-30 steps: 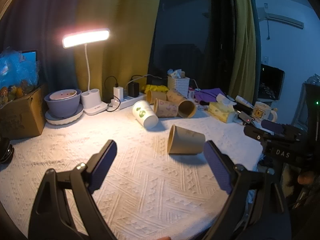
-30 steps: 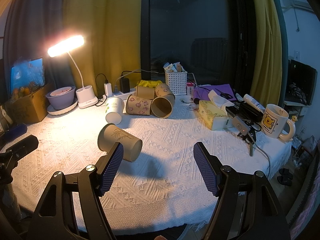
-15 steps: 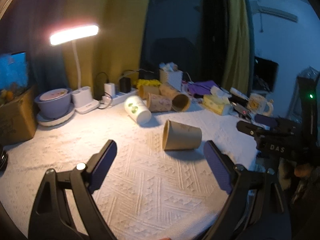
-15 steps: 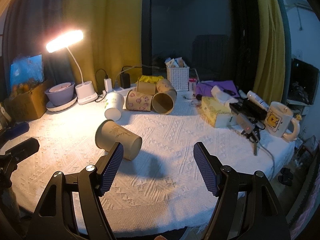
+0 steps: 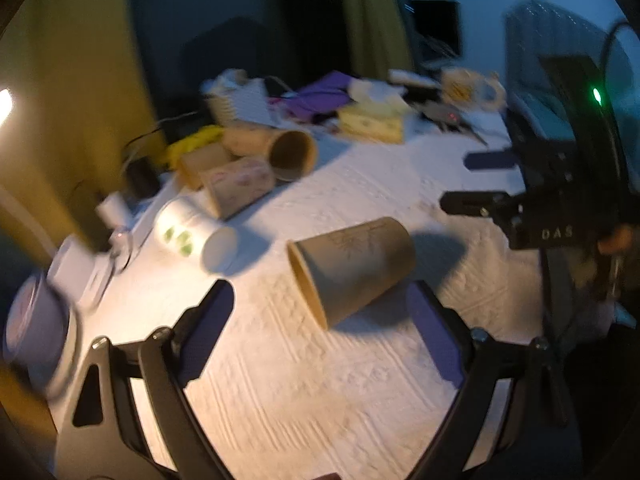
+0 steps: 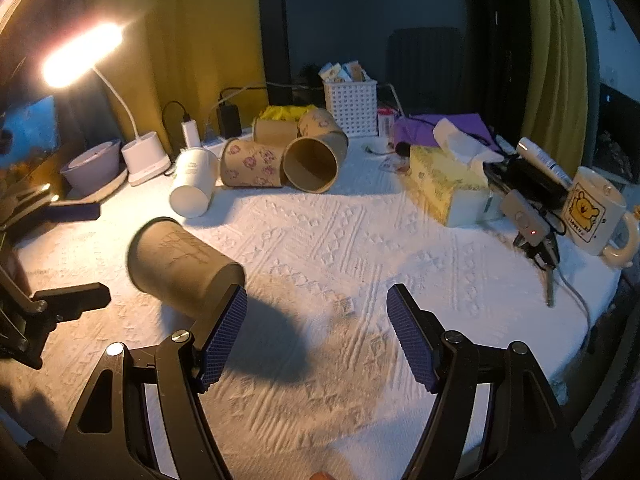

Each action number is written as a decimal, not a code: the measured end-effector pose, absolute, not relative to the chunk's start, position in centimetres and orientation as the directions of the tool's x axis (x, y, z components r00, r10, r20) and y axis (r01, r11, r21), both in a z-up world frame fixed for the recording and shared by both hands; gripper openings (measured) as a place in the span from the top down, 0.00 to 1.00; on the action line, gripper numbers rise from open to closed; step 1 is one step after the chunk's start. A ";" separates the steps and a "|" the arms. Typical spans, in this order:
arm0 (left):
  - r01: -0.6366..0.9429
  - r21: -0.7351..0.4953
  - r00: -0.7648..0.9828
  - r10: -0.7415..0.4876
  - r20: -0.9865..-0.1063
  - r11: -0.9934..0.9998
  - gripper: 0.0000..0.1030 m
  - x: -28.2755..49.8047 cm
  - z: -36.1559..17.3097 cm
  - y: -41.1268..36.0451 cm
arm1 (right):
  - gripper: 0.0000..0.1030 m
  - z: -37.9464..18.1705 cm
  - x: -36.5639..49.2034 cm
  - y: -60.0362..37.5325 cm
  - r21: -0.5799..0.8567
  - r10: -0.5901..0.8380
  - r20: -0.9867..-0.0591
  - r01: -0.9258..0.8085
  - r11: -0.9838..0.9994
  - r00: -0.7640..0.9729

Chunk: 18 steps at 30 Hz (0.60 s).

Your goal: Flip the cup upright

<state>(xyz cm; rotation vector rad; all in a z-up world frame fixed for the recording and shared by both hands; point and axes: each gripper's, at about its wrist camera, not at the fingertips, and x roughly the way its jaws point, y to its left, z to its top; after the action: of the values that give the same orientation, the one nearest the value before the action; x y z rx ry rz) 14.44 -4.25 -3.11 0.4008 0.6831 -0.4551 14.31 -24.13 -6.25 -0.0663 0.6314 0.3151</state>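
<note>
The brown cup [image 5: 352, 266] lies on its side between and just past the left gripper's [image 5: 320, 316] wide-open, empty fingers. The right gripper [image 6: 316, 334] is likewise spread and empty, the cup's hollow mouth turned away, just beyond its left finger.

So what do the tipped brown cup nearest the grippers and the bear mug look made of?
Brown cup: likely kraft paper, with a matte tan wall, a thin rolled rim and a faint printed line drawing. Bear mug: probably glazed ceramic, with a thick glossy cream wall and a chunky handle.
</note>
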 end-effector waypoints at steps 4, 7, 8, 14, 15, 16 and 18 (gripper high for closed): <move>0.615 0.297 0.652 -0.260 -0.712 0.730 0.13 16.4 -3.5 -5.7 | 0.27 -6.9 15.8 -24.7 0.049 0.263 -0.608 -0.295 0.954 0.750; 0.697 0.330 0.602 -0.270 -0.752 0.636 0.13 17.7 -3.7 -7.0 | 0.27 -7.2 16.6 -25.2 0.059 0.258 -0.616 -0.283 0.957 0.744; 0.743 0.329 0.567 -0.285 -0.773 0.583 0.13 17.9 -3.8 -7.6 | 0.27 -7.3 16.7 -25.3 0.063 0.256 -0.619 -0.278 0.959 0.743; 0.838 0.376 0.491 -0.245 -0.836 0.396 0.13 19.3 -5.6 -9.4 | 0.27 -7.6 17.3 -26.2 0.073 0.243 -0.625 -0.255 0.964 0.741; 0.854 0.363 0.467 -0.243 -0.850 0.372 0.13 19.6 -6.0 -9.6 | 0.27 -7.6 17.3 -26.2 0.073 0.242 -0.626 -0.253 0.965 0.741; 0.861 0.356 0.456 -0.242 -0.856 0.362 0.13 19.6 -6.3 -9.8 | 0.27 -7.6 17.3 -26.3 0.073 0.240 -0.627 -0.251 0.965 0.741; 0.877 0.341 0.430 -0.238 -0.871 0.338 0.14 19.9 -7.0 -10.3 | 0.27 -7.5 17.1 -26.4 0.074 0.238 -0.627 -0.247 0.966 0.742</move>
<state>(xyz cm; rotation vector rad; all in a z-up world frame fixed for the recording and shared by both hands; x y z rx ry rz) 19.93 -10.26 -6.99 0.9468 0.8192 -0.8435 17.09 -26.40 -7.53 -0.0137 0.6848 0.2652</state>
